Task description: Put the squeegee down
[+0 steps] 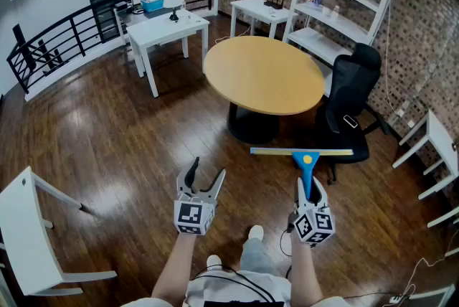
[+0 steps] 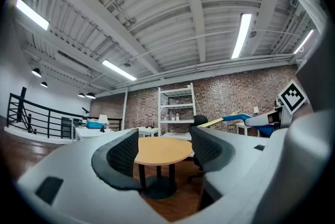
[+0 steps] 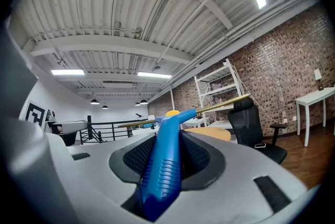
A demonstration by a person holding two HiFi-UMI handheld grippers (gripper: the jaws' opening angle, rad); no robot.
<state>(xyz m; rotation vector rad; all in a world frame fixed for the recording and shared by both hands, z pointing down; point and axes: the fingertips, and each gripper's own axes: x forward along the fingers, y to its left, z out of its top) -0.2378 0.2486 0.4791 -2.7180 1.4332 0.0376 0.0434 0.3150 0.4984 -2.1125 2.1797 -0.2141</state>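
The squeegee (image 1: 306,158) has a blue handle and a long yellow-edged blade held crosswise, level, over the wood floor in front of the round table (image 1: 264,74). My right gripper (image 1: 310,189) is shut on the blue handle (image 3: 163,168), which runs up between the black pads. The blade (image 3: 220,104) points toward the shelves in the right gripper view. My left gripper (image 1: 202,180) hangs beside it at the left, open, with nothing between its fingers (image 2: 121,157). Through its gap I see the round table (image 2: 163,149) and the squeegee (image 2: 236,118) at the right.
A black office chair (image 1: 351,108) stands right of the round table. White shelving (image 1: 344,1) lines the brick wall behind. White desks (image 1: 168,29) stand at the back left by a black railing (image 1: 64,40). A white table corner (image 1: 25,234) is at the near left.
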